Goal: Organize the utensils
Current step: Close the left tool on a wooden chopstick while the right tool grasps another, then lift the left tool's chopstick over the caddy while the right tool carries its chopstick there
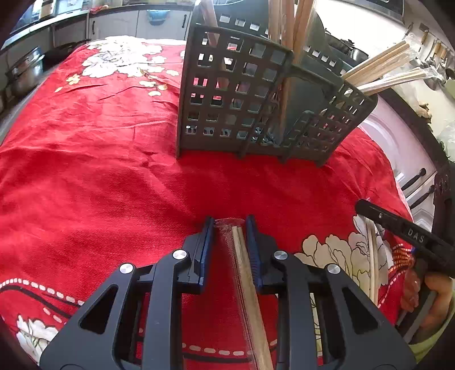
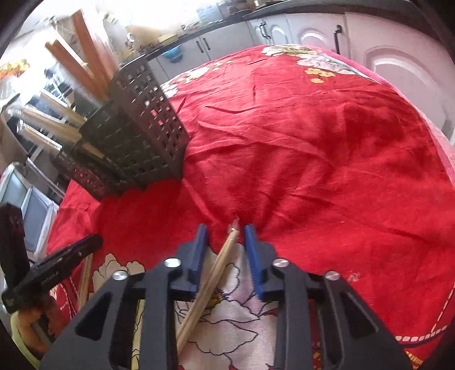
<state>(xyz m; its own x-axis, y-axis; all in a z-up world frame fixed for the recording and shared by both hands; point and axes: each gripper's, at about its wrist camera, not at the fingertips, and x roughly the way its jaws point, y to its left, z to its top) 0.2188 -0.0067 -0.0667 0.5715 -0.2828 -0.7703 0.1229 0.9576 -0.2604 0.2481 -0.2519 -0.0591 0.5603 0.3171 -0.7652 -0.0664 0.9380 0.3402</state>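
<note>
A dark grey perforated utensil caddy (image 1: 241, 94) stands on the red floral cloth (image 1: 99, 170), with several wrapped wooden chopstick pairs (image 1: 287, 25) upright in it. It also shows in the right wrist view (image 2: 142, 125). My left gripper (image 1: 229, 224) is open around a plastic-wrapped chopstick pair (image 1: 247, 284) that lies on the cloth between its jaws. My right gripper (image 2: 226, 232) is open around another chopstick pair (image 2: 210, 281) lying slantwise on the cloth. The right gripper also shows in the left wrist view (image 1: 403, 227) beside its chopsticks (image 1: 374, 256).
Kitchen counters and white cabinets (image 2: 312, 31) ring the table. Pots (image 1: 25, 71) stand at the far left. The left gripper's body (image 2: 57, 267) appears at the left of the right wrist view. The cloth's edge falls away at the right (image 1: 398, 176).
</note>
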